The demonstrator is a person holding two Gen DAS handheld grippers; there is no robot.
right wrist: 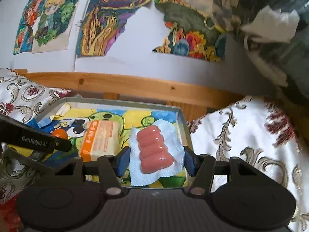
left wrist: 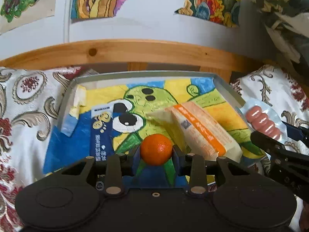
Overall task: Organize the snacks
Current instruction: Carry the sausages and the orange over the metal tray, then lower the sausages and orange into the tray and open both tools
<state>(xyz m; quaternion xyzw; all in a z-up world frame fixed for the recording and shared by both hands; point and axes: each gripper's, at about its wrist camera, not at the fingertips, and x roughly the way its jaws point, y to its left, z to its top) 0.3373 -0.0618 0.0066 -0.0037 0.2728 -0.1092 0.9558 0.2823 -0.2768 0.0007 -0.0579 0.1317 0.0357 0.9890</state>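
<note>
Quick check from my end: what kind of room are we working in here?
Probably a bedroom at home: the tray sits on a patterned bedspread beside a wooden bed rail, with hand-coloured drawings stuck on the wall.

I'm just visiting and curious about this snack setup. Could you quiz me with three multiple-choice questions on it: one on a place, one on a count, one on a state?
1. Where does the orange-striped snack pack lie?
A in the tray
B on the bedspread
C on the wooden rail

2. How many sausages are in the sausage pack?
A two
B four
C six

3. The left gripper is:
A empty
B shut on the tangerine
C holding the blue packet

Answers: 1 A, it rests inside the tray. 2 B, four pink links show. 3 B, both fingers press it.
</note>
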